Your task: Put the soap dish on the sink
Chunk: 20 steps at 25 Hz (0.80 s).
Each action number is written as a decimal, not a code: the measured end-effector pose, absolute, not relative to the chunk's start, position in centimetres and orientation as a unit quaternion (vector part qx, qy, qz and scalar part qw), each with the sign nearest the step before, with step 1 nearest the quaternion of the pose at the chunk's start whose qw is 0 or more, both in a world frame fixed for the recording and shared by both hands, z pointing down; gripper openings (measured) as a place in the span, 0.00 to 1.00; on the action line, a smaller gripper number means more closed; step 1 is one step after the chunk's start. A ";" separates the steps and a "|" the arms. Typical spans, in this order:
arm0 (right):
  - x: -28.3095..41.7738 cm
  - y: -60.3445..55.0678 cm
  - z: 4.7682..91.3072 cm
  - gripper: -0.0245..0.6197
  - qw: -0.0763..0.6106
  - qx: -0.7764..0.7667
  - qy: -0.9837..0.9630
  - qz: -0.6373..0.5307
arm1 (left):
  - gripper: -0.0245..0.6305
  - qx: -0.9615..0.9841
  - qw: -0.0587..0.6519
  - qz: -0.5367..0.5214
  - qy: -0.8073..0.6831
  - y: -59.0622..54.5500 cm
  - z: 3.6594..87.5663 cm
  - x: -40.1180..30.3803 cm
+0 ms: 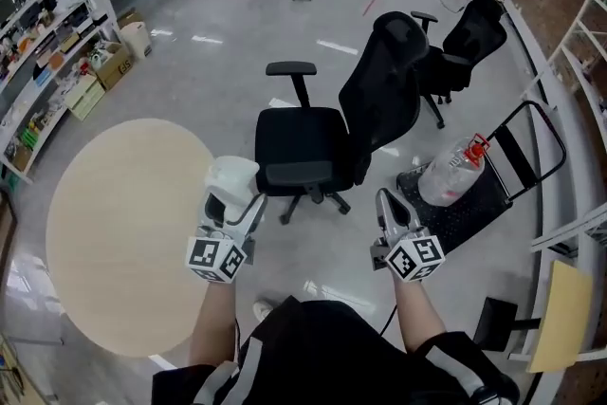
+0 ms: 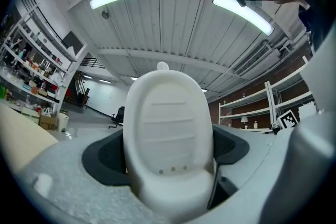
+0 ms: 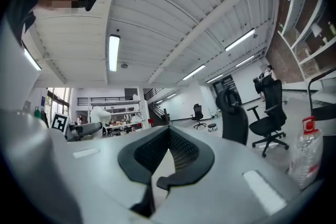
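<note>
The left gripper [image 1: 237, 201] gripped the white soap dish [image 1: 231, 177] between widely spread jaws, in the air just beyond the right edge of the round table [image 1: 114, 232]. The right gripper [image 1: 386, 200] had its jaws together, with nothing between them, over the floor. A black office chair [image 1: 313, 152] stood just ahead of both.

white oval soap dish [image 2: 168, 139], held upright

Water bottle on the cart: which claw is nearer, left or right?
Right. In the head view the right claw sits just left of the water bottle, jaws together. The left claw, gripping the soap dish, is farther left, past the office chair.
</note>
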State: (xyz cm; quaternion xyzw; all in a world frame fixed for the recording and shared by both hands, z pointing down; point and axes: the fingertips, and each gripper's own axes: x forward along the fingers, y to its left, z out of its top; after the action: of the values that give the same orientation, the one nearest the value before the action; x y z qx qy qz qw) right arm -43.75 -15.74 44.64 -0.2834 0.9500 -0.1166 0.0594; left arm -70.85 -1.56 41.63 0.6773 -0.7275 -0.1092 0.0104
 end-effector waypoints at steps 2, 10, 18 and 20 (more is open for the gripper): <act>-40.6 -16.9 44.5 0.05 0.065 -0.303 0.944 -0.113 | 0.73 0.694 0.010 -0.109 -0.712 -3.7 41.6 -68.0; -28.5 -19.6 45.7 0.05 0.083 -0.372 0.917 -0.120 | 0.73 0.757 0.024 -0.110 -0.643 -11.2 42.5 -56.9; -16.1 -19.1 45.9 0.05 0.101 -0.468 0.871 -0.115 | 0.73 0.819 0.044 -0.108 -0.562 -16.8 42.8 -45.5; -12.8 -18.8 45.9 0.05 0.104 -0.493 0.857 -0.111 | 0.73 0.833 0.048 -0.109 -0.540 -18.2 43.0 -42.4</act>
State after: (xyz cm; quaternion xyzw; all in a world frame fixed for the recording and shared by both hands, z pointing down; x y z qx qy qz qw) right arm -12.77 -18.84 45.91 -0.4926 0.8569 -0.1109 0.1035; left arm -42.44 -18.19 42.97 0.8332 -0.5399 -0.1093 0.0481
